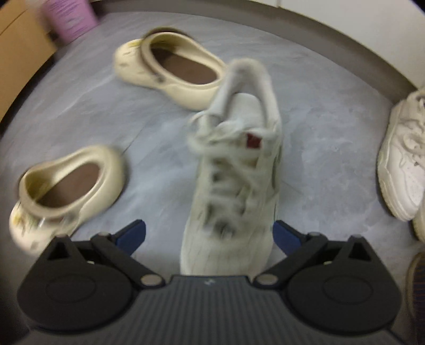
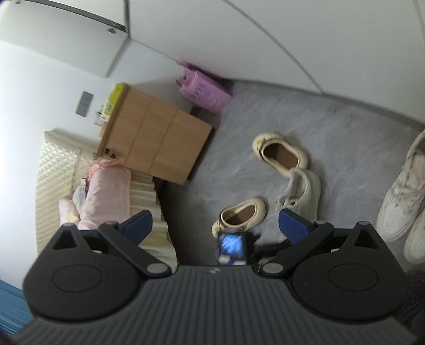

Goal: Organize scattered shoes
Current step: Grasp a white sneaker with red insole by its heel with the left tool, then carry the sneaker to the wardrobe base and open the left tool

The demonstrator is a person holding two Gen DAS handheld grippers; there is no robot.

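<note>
White sneaker lengthwise, toe toward left tool

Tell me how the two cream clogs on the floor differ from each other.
The far clog lies beyond the white sneaker, its heel end next to the sneaker's heel; the near clog sits apart, to the sneaker's left. The near clog is close to the left gripper; the far clog is nearer the pink bag. Their toes point different ways. Both are cream with brown insoles, upright on the grey floor.
</note>
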